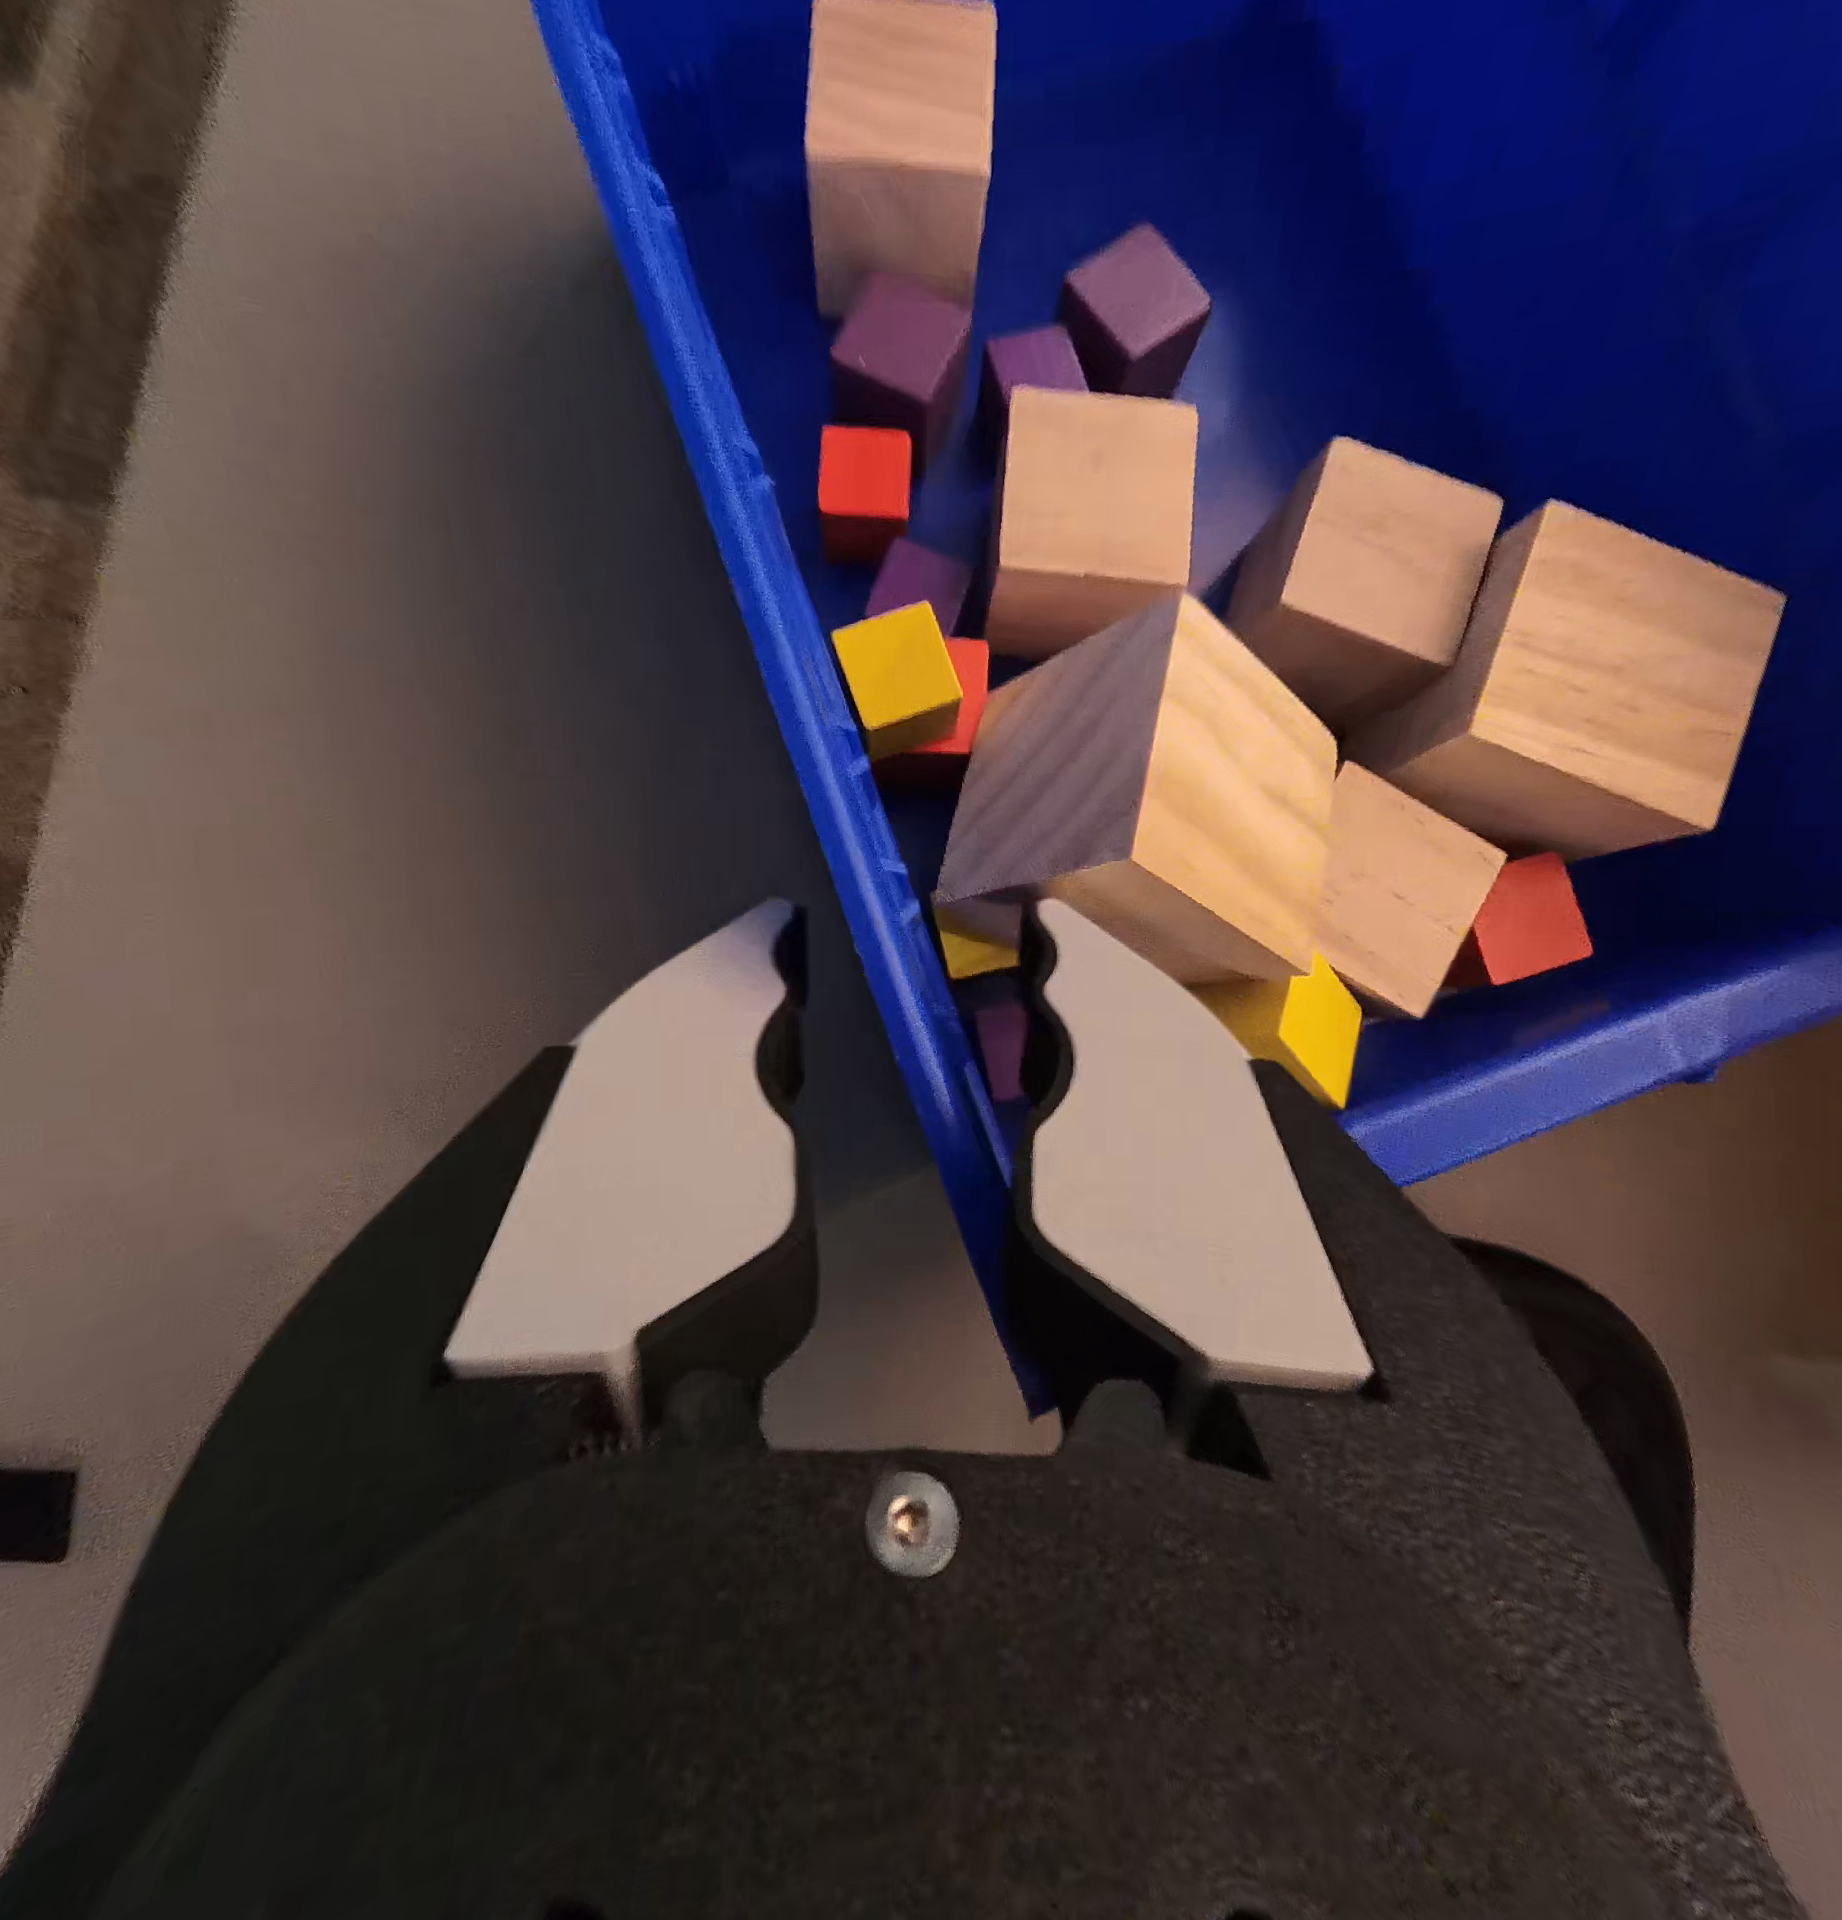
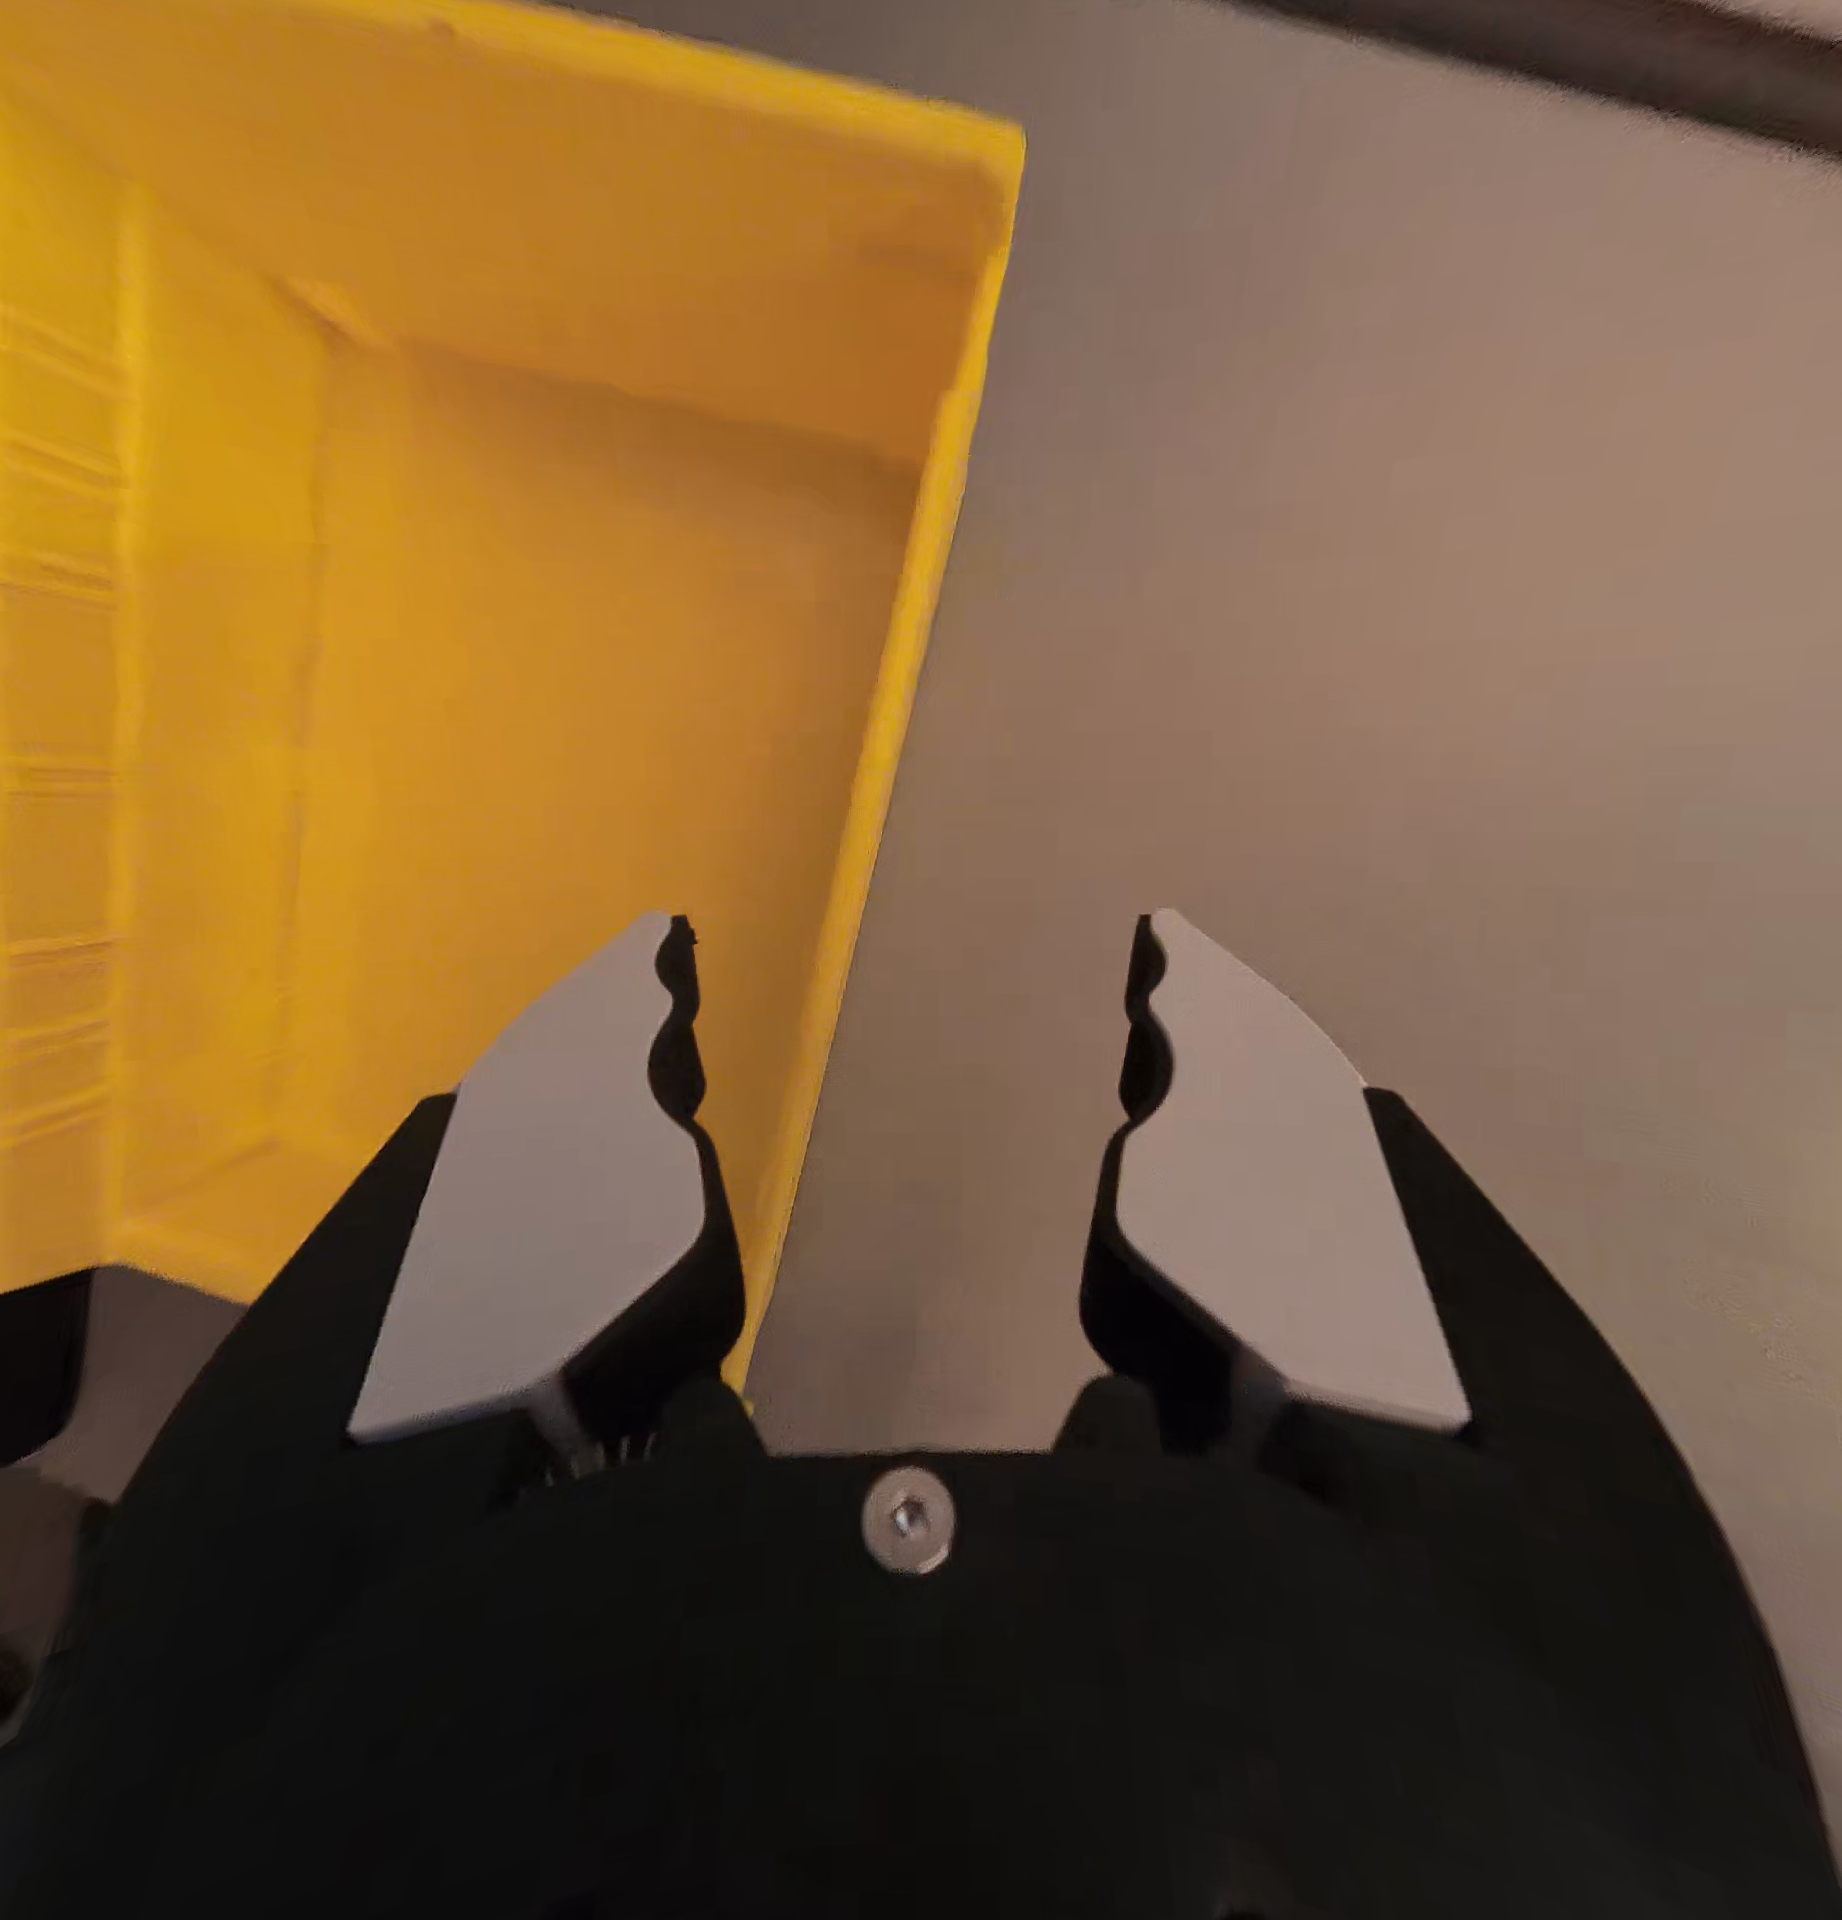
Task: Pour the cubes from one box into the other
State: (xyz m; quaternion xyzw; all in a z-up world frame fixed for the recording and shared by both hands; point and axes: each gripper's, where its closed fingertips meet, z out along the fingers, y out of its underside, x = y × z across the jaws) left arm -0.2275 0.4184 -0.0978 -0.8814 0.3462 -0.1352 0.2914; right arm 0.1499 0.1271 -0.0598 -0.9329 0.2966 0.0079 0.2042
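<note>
Cubes (image 1: 1135,790), hard wood, loose, heaped at frame centre-right inside blue box (image 1: 1519,208). Left tongs (image 1: 917,925) clenched on its stiff side wall. Right tongs (image 2: 917,920) spread, straddling the empty yellow box (image 2: 958,436) rim.

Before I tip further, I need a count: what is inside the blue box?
The blue box holds large plain wooden cubes and small purple, red and yellow ones. Some small cubes lie partly hidden under the big ones and behind the jaws.
</note>
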